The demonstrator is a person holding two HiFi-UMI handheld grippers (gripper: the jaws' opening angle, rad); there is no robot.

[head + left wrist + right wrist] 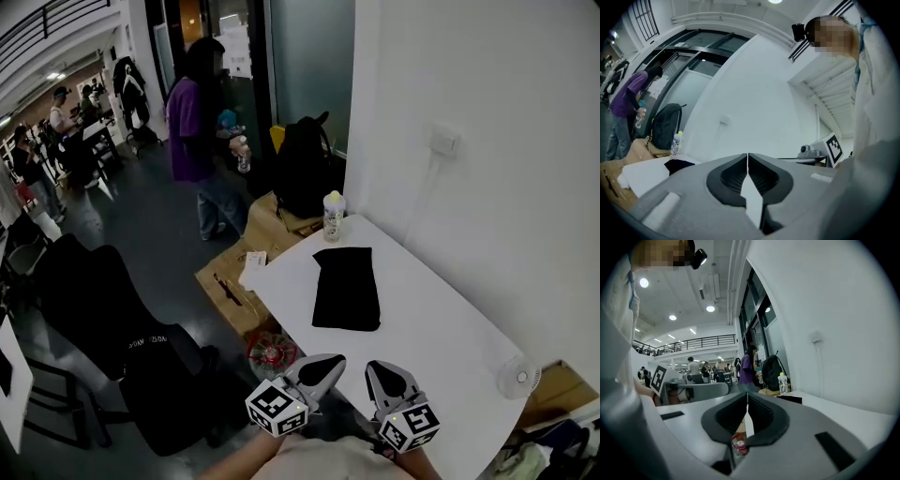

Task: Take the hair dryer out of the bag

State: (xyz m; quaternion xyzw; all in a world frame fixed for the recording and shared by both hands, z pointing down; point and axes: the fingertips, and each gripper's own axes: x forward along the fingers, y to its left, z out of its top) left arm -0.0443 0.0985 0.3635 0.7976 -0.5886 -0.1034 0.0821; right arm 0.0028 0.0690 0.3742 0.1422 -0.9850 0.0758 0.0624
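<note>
On the white desk (441,337), near its middle, one black bag (346,289) lies flat. I cannot tell what is inside it. One bottle (333,216) stands at the far corner. Bare desk lies all around the bag. By the near edge, the left gripper (328,362) and the right gripper (382,368) are both closed and hold nothing.

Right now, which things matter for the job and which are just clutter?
Job: bag on the table; left tongs and right tongs, both shut and empty; hair dryer not in view.
Clutter: bottle, backpack, fan, cardboard box.
</note>
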